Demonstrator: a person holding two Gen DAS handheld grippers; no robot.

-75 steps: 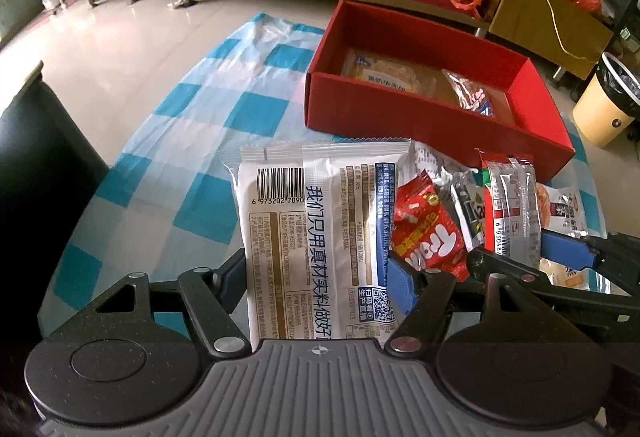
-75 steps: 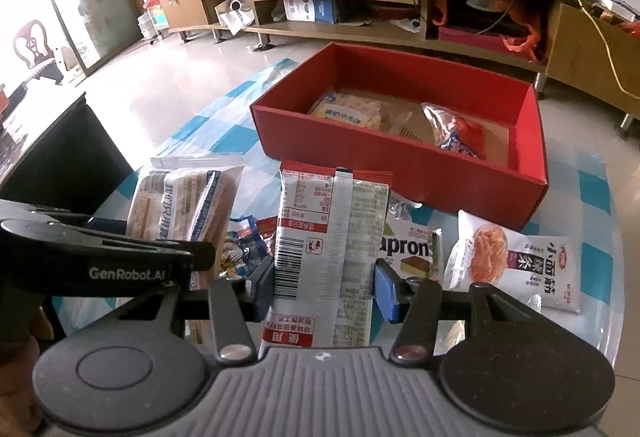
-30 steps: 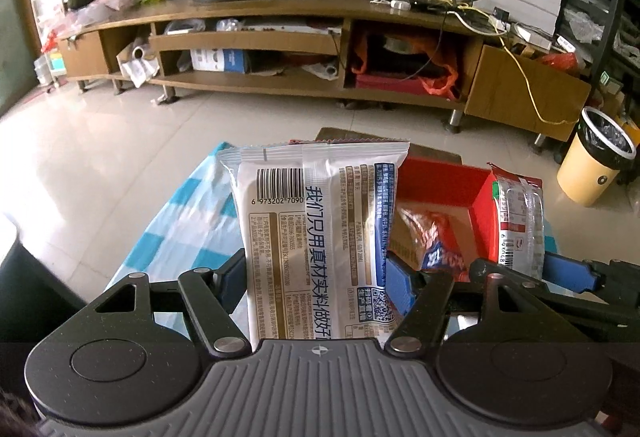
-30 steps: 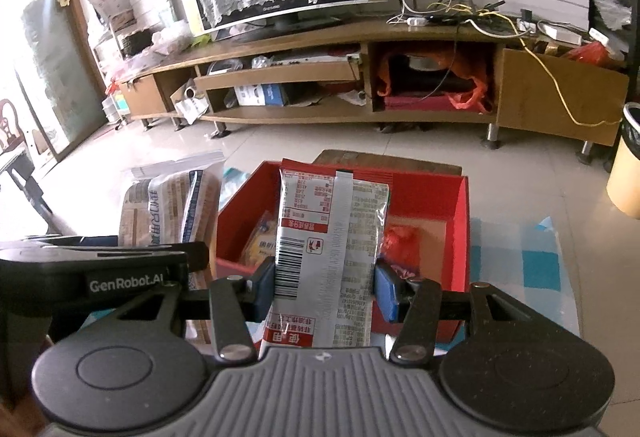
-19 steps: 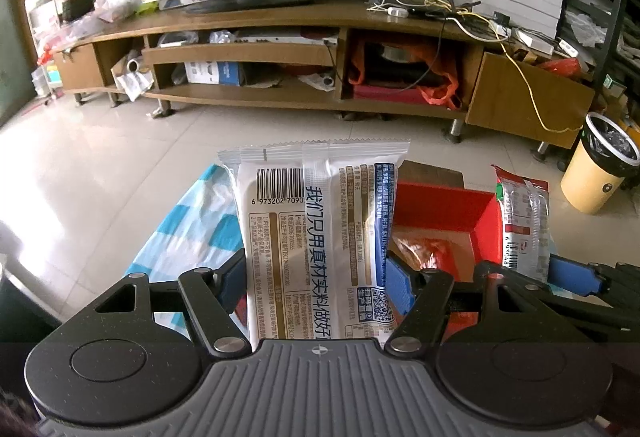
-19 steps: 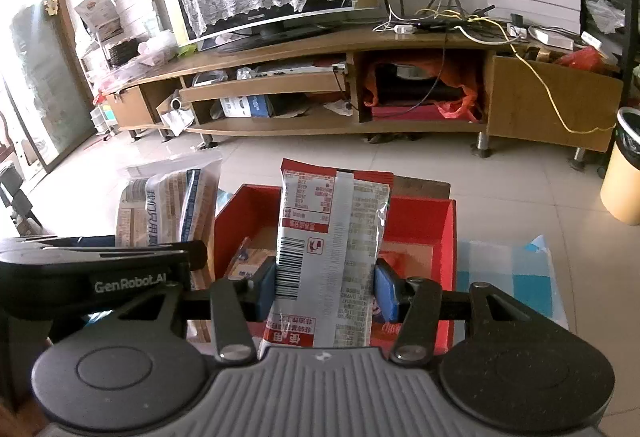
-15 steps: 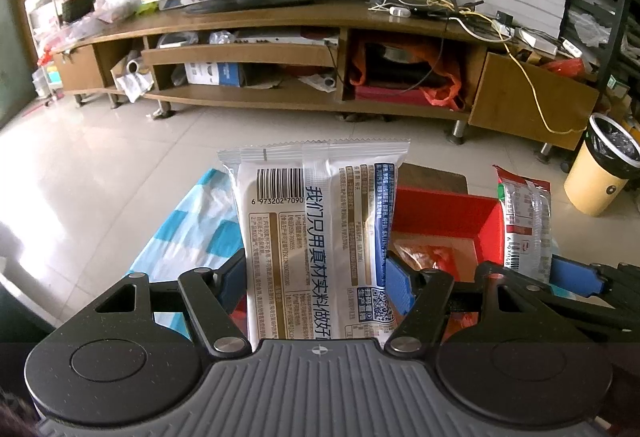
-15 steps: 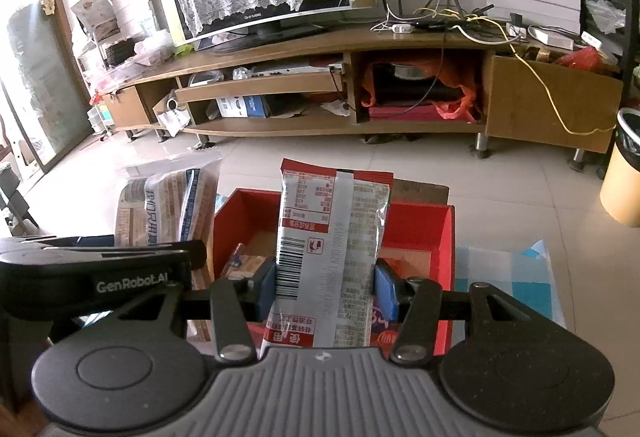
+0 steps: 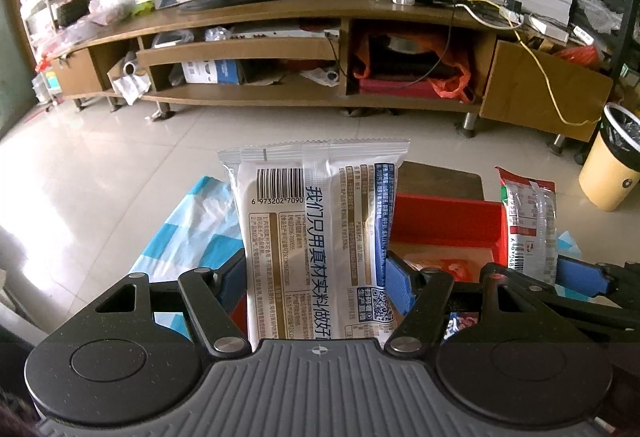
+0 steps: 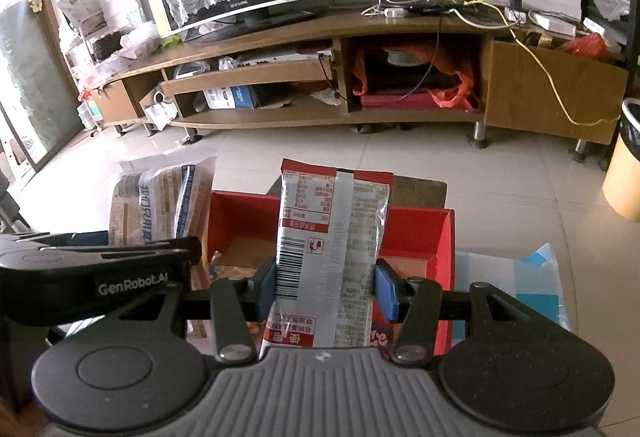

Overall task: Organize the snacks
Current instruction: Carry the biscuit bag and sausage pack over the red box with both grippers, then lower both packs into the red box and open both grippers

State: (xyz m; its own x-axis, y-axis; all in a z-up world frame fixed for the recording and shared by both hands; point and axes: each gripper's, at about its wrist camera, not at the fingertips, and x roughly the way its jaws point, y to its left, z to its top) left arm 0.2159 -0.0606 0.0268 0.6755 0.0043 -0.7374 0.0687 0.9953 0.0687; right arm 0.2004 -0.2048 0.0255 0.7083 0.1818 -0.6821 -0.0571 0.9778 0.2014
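Both packets have gone from the worktop up over the red box point(image 10: 442, 257): left gripper point(image 9: 316, 281) pinching the white packet point(image 9: 316, 237), right gripper point(image 10: 325, 289) pinching the red-and-silver packet point(image 10: 332, 253), ready to drop in.

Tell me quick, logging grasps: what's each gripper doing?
Left gripper: shut on white snack packet.
Right gripper: shut on red-and-silver snack packet.

The white snack packet point(image 9: 316, 237) carries a barcode numbered "6 973202 7090", with the last digits cut off, and large blue Chinese characters running down its middle seam, plus a QR code near its lower right. The left tool point(image 10: 132, 277) bears "GenRobot.AI" in white. The red-and-silver packet point(image 10: 332, 249) shows a barcode, its small print unreadable.
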